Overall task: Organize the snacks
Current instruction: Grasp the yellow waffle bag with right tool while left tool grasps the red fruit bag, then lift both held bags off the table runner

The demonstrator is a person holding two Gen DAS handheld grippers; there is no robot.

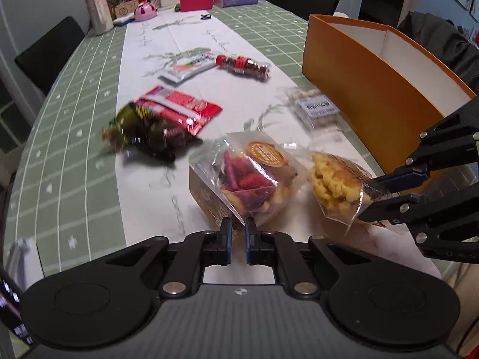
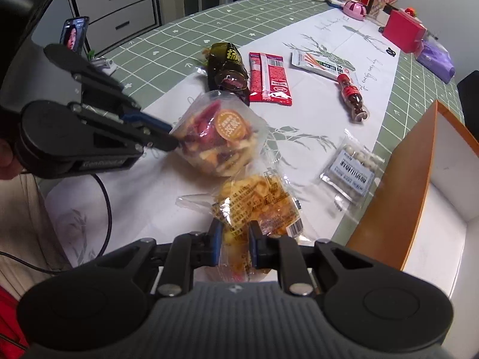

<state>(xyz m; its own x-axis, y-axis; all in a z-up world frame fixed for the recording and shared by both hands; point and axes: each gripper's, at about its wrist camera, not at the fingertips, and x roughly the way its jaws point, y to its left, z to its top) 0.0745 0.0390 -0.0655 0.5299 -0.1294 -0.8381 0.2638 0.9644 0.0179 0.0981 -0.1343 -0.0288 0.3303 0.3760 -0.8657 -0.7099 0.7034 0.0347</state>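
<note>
Left wrist view: the left gripper point(image 1: 238, 224) pinched the lower corner of a clear bag of mixed vegetable chips point(image 1: 248, 176). At three o'clock the right gripper point(image 1: 366, 199) clamped a bag of yellow crisps point(image 1: 332, 185), with the orange box point(image 1: 371, 86) at two o'clock.

Right wrist view: the right gripper's point(image 2: 235, 233) narrow fingers point(image 2: 216, 233) squeezed the crisps bag point(image 2: 254, 206); the vegetable chips point(image 2: 221, 137) hung at eleven o'clock in the left gripper point(image 2: 175, 142).

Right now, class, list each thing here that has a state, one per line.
left gripper: shut on mixed-chip bag
right gripper: shut on yellow-snack bag
orange box: open, no snacks visible inside
small bottle: lying on its side
</note>
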